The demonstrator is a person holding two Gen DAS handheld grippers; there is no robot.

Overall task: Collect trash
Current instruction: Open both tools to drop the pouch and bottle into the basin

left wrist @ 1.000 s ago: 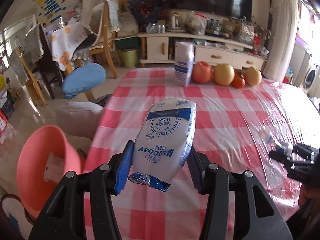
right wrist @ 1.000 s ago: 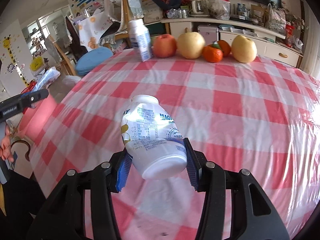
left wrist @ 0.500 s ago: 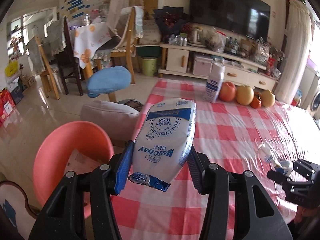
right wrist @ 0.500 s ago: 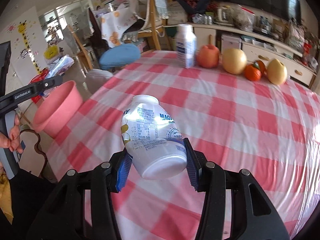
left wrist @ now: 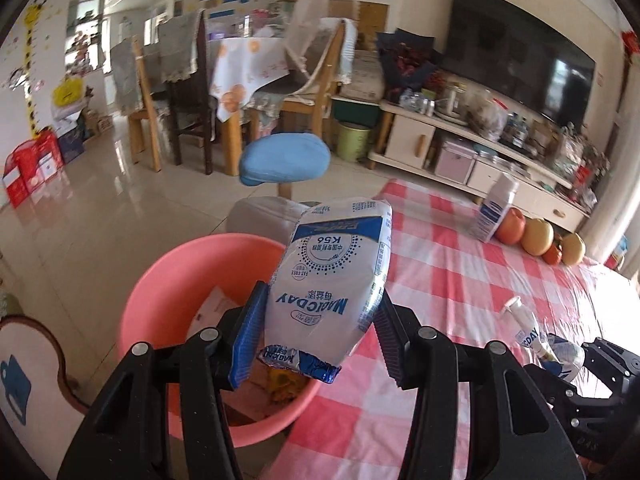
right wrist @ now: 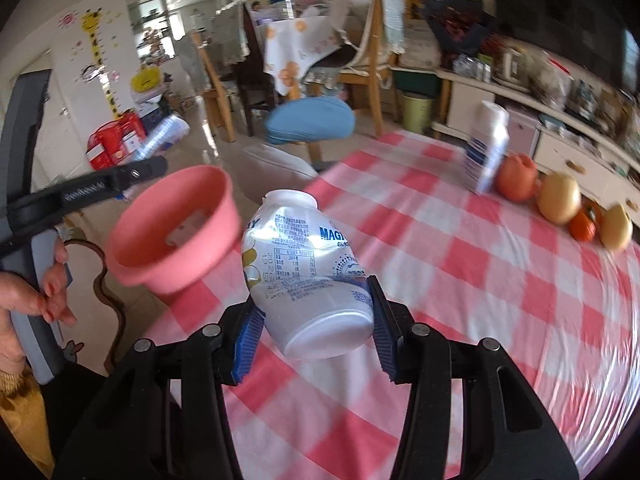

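My left gripper [left wrist: 320, 340] is shut on a white and blue milk pouch [left wrist: 332, 276], held above the near rim of a pink basin [left wrist: 168, 280] that stands beside the table's left edge and holds some paper trash. My right gripper [right wrist: 312, 320] is shut on a crumpled white plastic bottle [right wrist: 300, 272] over the red checked table [right wrist: 500, 280]. The basin also shows in the right wrist view [right wrist: 172, 224], ahead and to the left. The right gripper with its bottle [left wrist: 560, 352] shows at the lower right of the left wrist view.
A white carton [left wrist: 494, 216] and several fruits [left wrist: 536, 236] stand at the table's far edge. A blue stool [left wrist: 284, 160], a grey cushion [left wrist: 264, 216], wooden chairs and a TV cabinet lie beyond. The hand holding the left gripper [right wrist: 40, 280] is at the left.
Both grippers have moved left toward the basin with their loads. The left pouch now hangs over the basin's rim; the basin is larger in the right wrist view.
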